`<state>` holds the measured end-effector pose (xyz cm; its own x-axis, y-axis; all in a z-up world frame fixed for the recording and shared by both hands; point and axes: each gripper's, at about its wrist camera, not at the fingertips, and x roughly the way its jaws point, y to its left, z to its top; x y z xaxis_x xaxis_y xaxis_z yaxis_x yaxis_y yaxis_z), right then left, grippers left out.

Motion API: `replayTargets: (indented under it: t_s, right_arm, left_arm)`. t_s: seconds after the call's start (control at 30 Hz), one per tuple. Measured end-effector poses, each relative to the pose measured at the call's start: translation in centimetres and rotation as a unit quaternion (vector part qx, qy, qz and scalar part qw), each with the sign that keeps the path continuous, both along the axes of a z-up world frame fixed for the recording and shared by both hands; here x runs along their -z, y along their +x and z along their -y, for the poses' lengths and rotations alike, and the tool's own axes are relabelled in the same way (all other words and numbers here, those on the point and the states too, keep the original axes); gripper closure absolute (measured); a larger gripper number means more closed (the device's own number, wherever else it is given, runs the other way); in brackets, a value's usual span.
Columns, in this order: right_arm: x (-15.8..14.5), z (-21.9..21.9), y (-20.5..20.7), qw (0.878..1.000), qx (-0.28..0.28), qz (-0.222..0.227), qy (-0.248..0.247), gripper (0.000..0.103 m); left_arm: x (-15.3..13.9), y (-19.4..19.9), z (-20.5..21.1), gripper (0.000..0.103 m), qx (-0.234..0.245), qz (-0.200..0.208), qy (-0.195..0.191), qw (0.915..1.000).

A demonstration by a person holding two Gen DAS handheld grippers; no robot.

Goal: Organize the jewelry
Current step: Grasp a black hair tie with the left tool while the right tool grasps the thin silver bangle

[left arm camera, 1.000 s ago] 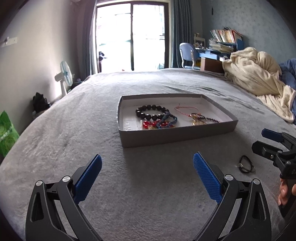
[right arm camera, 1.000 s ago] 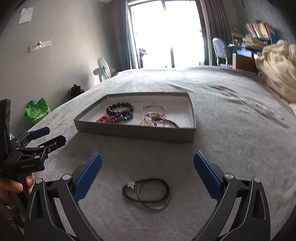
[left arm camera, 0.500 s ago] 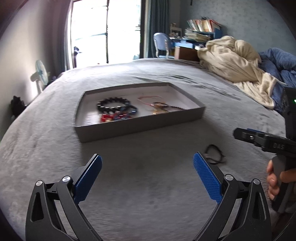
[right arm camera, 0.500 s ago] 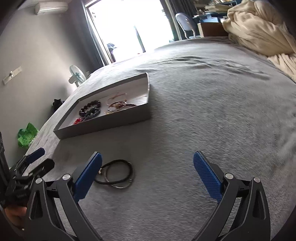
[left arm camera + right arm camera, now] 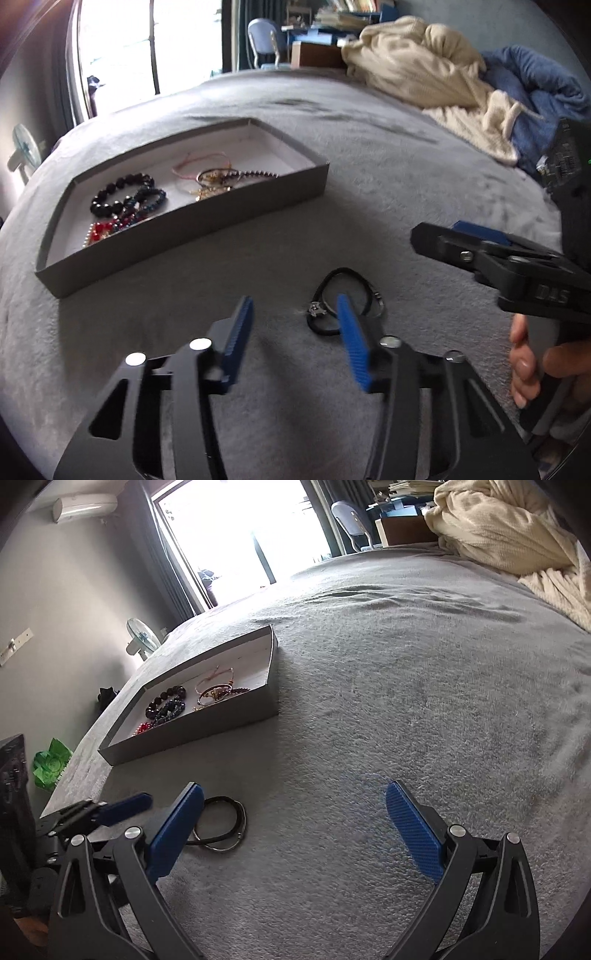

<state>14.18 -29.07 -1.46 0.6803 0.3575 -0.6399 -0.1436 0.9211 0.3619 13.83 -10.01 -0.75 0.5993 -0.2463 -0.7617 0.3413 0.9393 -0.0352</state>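
A black cord bracelet point(image 5: 347, 295) with a small metal clasp lies loose on the grey bed cover, also in the right wrist view point(image 5: 221, 823). My left gripper point(image 5: 295, 314) is partly open, low over the cover, its right pad covering the bracelet's near edge. A grey tray point(image 5: 236, 218) behind it holds several bead bracelets point(image 5: 125, 199) and thin chains point(image 5: 218, 177); the tray also shows in the right wrist view point(image 5: 207, 723). My right gripper point(image 5: 295, 808) is wide open and empty, to the right of the bracelet.
A cream blanket point(image 5: 424, 70) and blue bedding point(image 5: 535, 96) are heaped at the far right of the bed. A fan point(image 5: 142, 638) and a green bag point(image 5: 50, 764) stand beyond the bed's left edge.
My left gripper has swung right and down onto the black bracelet and its jaws have narrowed. My right gripper has shifted right, so the bracelet now sits at its left finger.
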Motion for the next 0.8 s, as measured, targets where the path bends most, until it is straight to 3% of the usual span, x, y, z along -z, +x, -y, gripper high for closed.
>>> replayTargets:
  t_s: [0.23,0.37,0.5,0.8]
  right_arm:
    - [0.3,-0.2,0.2,1.0,-0.007,-0.004,0.003,0.005]
    - [0.3,-0.6,0.1,1.0,-0.018,-0.004,-0.001,0.005]
    - [0.4,-1.6,0.0,0.999,-0.049,-0.003,-0.004,0.005]
    - [0.8,-6.5,-0.4,0.987,-0.144,-0.01,-0.077,0.006]
  left_arm:
    - [0.8,0.5,0.9,0.091,0.028,-0.024,0.016,0.9992]
    - [0.6,0.3,0.3,0.094,0.033,-0.026,-0.002,0.9991]
    - [-0.1,-0.2,-1.8,0.095,0.005,-0.013,-0.025,0.9996]
    - [0.0,-1.2,-8.9,0.095,-0.064,-0.019,-0.036,0.9971]
